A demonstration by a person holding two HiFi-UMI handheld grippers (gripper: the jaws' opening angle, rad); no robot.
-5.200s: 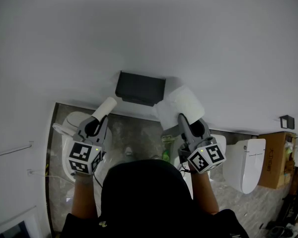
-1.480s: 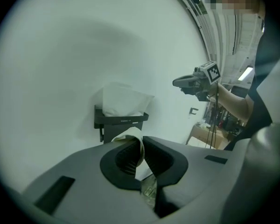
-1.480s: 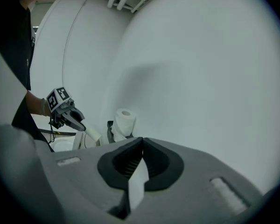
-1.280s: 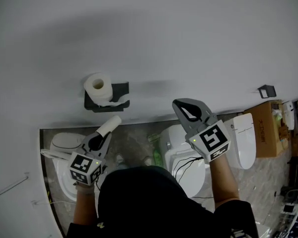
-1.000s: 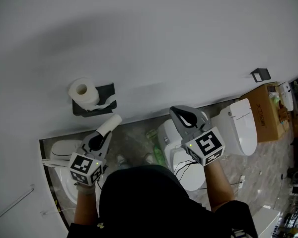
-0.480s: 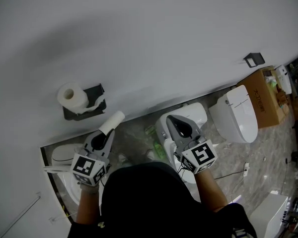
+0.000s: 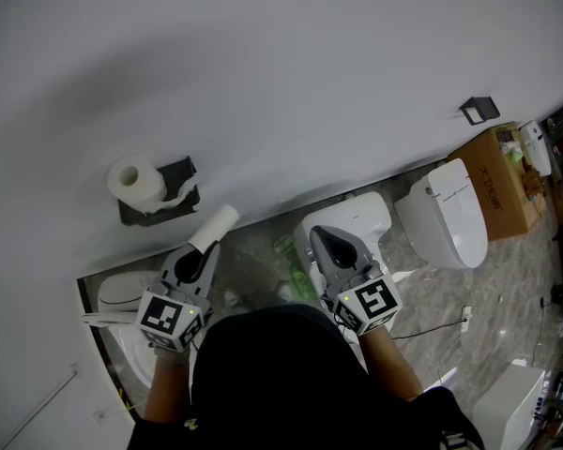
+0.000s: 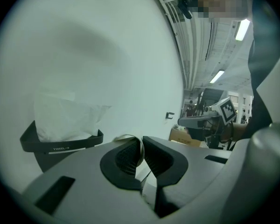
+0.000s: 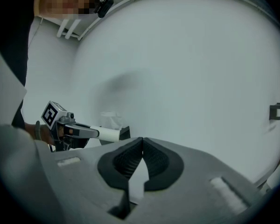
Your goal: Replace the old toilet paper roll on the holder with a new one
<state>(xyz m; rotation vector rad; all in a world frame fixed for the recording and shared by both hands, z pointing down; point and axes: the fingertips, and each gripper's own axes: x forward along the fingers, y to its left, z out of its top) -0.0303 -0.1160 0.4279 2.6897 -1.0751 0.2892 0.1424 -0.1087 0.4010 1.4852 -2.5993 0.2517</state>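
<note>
A full white toilet paper roll (image 7: 131, 180) sits on the black wall holder (image 7: 169, 202); in the left gripper view the roll (image 8: 65, 118) rests in the holder (image 8: 60, 143). My left gripper (image 7: 199, 247) is shut on the wall of an empty pale cardboard tube (image 7: 216, 225), which sticks out towards the wall, below and right of the holder. Between the left gripper (image 8: 142, 146) pads the tube's thin edge (image 8: 126, 137) shows. My right gripper (image 7: 320, 239) is shut and empty, well to the right of the holder. The right gripper (image 9: 142, 143) view shows the tube (image 9: 107, 134) in the left gripper (image 9: 67, 129).
A plain white wall fills the upper part of the view. A white toilet (image 7: 361, 221) stands below the right gripper, another toilet (image 7: 450, 216) to its right, and a third (image 7: 122, 293) under the left gripper. A cardboard box (image 7: 502, 172) and a small black wall bracket (image 7: 479, 111) are at far right.
Five seconds ago the right gripper held the full roll by the bare holder; now the roll sits there and that gripper is empty. Over the last second it dropped and drew back.
</note>
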